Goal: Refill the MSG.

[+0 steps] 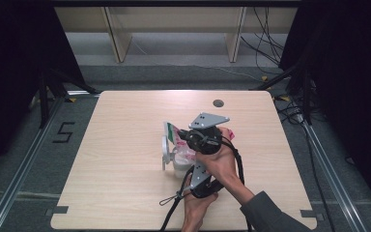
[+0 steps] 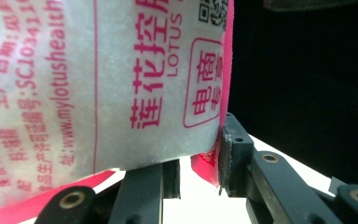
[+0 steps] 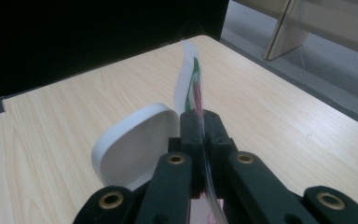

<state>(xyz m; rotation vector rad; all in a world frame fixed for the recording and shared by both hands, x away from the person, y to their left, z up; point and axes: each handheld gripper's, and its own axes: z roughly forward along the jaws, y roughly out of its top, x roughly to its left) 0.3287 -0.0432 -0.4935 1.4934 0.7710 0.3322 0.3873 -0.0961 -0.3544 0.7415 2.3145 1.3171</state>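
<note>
A white plastic bag (image 1: 182, 153) with pink print stands tilted at the table's middle. Its green and pink top strip (image 1: 171, 130) points up. My right gripper (image 1: 182, 137), with its grey plate, comes in from the right and is shut on that thin top edge (image 3: 195, 88). My left gripper (image 1: 189, 166) reaches up from below. The bag's printed body (image 2: 98, 84) sits between its jaws, and the right pad (image 2: 230, 154) presses on the pink seam. A white container (image 1: 178, 165) with its lid (image 3: 135, 149) raised stands just left of the bag.
A dark round grommet hole (image 1: 218, 103) lies near the far edge of the wooden table (image 1: 125, 183). Wooden shelf legs (image 1: 118, 38) and loose cables (image 1: 270, 43) are on the floor beyond. Black stands flank both sides.
</note>
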